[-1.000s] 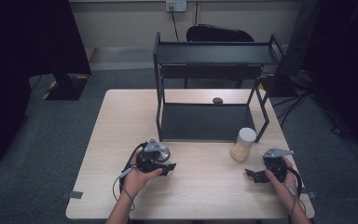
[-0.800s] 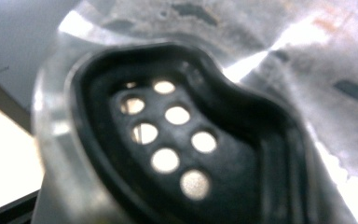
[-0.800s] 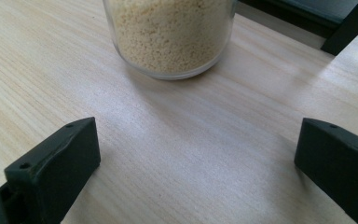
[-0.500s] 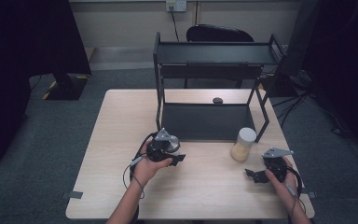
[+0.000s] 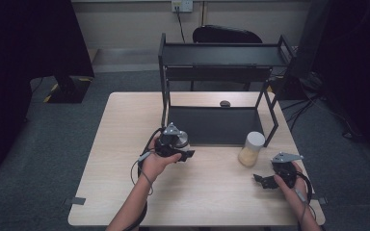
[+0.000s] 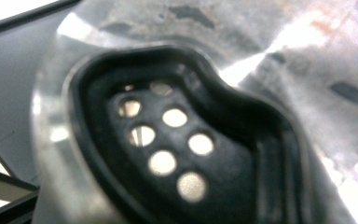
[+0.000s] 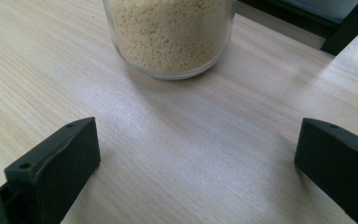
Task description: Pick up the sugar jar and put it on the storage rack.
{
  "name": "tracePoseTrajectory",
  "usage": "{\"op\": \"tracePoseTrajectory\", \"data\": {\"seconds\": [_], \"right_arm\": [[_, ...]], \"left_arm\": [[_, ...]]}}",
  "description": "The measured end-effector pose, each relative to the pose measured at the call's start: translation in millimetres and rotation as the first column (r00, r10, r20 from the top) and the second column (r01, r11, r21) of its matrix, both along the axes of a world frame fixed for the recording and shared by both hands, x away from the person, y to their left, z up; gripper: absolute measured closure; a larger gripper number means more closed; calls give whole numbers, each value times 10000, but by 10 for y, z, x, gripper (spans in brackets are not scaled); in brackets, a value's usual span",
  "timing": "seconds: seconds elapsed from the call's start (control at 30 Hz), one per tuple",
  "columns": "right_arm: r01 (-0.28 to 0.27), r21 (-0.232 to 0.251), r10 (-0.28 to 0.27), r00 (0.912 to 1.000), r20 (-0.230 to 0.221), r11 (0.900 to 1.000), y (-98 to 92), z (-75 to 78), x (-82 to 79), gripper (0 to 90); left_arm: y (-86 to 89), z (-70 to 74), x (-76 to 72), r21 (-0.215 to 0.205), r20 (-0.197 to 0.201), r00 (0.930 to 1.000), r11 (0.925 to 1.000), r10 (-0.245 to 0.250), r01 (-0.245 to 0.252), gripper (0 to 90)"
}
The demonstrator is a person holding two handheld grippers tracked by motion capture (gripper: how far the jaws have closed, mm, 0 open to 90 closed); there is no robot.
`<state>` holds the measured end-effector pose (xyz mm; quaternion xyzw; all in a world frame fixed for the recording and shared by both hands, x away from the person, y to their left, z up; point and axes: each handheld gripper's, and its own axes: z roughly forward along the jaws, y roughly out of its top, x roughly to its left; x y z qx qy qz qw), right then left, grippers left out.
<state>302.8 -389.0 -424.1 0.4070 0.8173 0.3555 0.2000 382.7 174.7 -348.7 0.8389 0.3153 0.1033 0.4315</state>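
Lid (image 6: pixel 168 140), seemingly, in raised left gripper (image 5: pixel 185 155)

Black two-tier rack (image 5: pixel 221 62) at far middle of wooden table (image 5: pixel 120 125). Small dark object (image 5: pixel 225 103) on table behind rack's lower tray. Black chair (image 5: pixel 226 34) behind rack. Wall outlet (image 5: pixel 182 6) above and behind rack. Dark stand base (image 5: pixel 67 89) on carpet, left of rack.

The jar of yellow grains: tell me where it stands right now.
In the high view the jar of yellow grains stands on the table's right half, by the black shelf rack's front right leg, ahead of the open right hand-held gripper.
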Motion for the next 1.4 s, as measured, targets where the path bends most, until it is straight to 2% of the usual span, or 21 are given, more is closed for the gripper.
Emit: {"op": "tracePoseTrajectory", "data": {"seconds": [0.17,0.3,0.57,1.4], "right_arm": [[-3,1,3,10000,-3,10000,0,0,0,0],[-1,3,1,10000,-5,10000,0,0,0,0],[0,3,0,10000,-6,10000,0,0,0,0],[-4,1,4,10000,-6,10000,-1,1,1,0]], "left_arm": [[-39,67,52,37,18,10000,10000,-63,63,297],[-52,102,105,-146,-45,10000,9999,-77,76,297],[-111,193,182,-181,10,10000,9998,-52,52,297],[-345,525,436,25,71,9999,9999,-156,156,298]]}}
